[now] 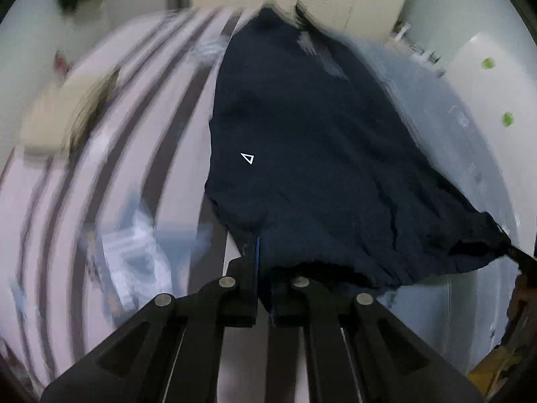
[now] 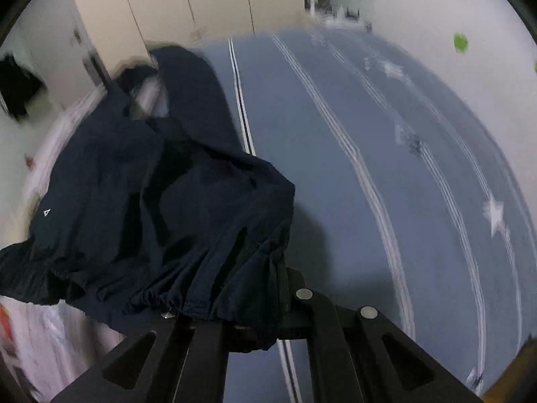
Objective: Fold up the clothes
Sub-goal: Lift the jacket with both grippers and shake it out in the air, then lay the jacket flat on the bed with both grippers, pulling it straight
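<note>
A dark navy pair of shorts [image 1: 312, 154] with a small white triangle logo hangs stretched over the bed, its gathered waistband nearest me. My left gripper [image 1: 260, 245] is shut on one end of the waistband. In the right wrist view the same shorts [image 2: 161, 208] drape left of centre, and my right gripper [image 2: 268, 265] is shut on the other end of the waistband, its fingertips buried in cloth. The right gripper also shows as a dark tip at the far right edge of the left wrist view.
A pink striped bedsheet [image 1: 100, 174] lies on the left and a blue striped sheet with white stars [image 2: 386, 174] on the right. A beige pillow [image 1: 63, 114] sits at the left. Cream wardrobe doors [image 2: 188, 3] and a white wall with green dots [image 2: 459, 42] stand behind.
</note>
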Action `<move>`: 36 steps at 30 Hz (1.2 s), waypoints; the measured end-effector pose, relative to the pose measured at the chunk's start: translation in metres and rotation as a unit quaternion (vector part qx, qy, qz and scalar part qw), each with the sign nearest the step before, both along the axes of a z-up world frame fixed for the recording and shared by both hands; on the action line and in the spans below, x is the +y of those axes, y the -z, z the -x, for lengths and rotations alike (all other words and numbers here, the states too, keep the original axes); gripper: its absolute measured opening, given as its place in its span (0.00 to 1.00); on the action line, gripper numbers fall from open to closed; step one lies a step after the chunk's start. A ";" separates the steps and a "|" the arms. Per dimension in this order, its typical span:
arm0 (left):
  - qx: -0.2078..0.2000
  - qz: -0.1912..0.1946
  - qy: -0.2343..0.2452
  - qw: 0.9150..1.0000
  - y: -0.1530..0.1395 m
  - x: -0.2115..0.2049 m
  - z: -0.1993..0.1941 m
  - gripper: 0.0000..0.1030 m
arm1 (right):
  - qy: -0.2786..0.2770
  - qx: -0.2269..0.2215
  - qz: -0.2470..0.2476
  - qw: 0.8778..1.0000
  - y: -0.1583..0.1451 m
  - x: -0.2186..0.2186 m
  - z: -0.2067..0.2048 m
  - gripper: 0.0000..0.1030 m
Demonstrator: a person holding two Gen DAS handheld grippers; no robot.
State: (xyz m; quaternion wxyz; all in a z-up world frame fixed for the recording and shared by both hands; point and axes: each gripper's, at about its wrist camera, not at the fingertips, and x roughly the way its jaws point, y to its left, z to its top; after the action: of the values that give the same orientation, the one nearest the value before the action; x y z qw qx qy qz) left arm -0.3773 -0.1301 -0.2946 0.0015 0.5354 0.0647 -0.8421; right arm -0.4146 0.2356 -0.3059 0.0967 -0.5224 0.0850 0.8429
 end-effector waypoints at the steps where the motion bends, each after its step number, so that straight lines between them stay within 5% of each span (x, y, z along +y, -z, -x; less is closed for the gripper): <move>1: -0.011 0.012 0.008 1.000 0.016 -0.002 -0.009 0.03 | -0.002 -0.016 -0.004 1.000 0.020 -0.005 -0.018 0.03; 4: -0.008 0.033 0.028 0.999 0.036 -0.003 -0.044 0.03 | -0.009 -0.047 -0.019 0.999 0.070 -0.018 -0.070 0.03; 14: -0.003 0.037 -0.003 0.999 0.054 -0.026 -0.145 0.03 | -0.041 -0.046 -0.009 0.998 0.111 -0.032 -0.158 0.03; 22: -0.051 0.034 -0.007 0.998 0.080 -0.030 -0.237 0.07 | -0.086 -0.073 -0.007 0.994 0.144 -0.046 -0.263 0.03; 25: -0.052 0.048 -0.014 0.997 0.072 -0.030 -0.247 0.34 | -0.114 -0.070 -0.036 0.990 0.140 -0.054 -0.280 0.13; 28: -0.040 0.070 0.003 0.997 0.060 -0.025 -0.258 0.43 | -0.120 -0.058 -0.061 0.989 0.125 -0.054 -0.283 0.25; 34: -0.004 0.151 0.094 0.984 0.062 0.010 -0.256 0.44 | -0.120 -0.048 -0.088 0.988 0.130 -0.062 -0.291 0.33; 36: 0.013 0.167 0.120 0.979 0.063 0.025 -0.250 0.44 | -0.117 -0.048 -0.098 0.987 0.123 -0.055 -0.265 0.33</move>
State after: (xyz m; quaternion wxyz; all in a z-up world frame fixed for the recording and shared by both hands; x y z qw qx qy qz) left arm -0.1275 -0.1047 -0.3573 -0.0110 0.5206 -0.1409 -0.8420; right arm -0.1501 0.1808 -0.4285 0.0520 -0.5569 -0.0646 0.8265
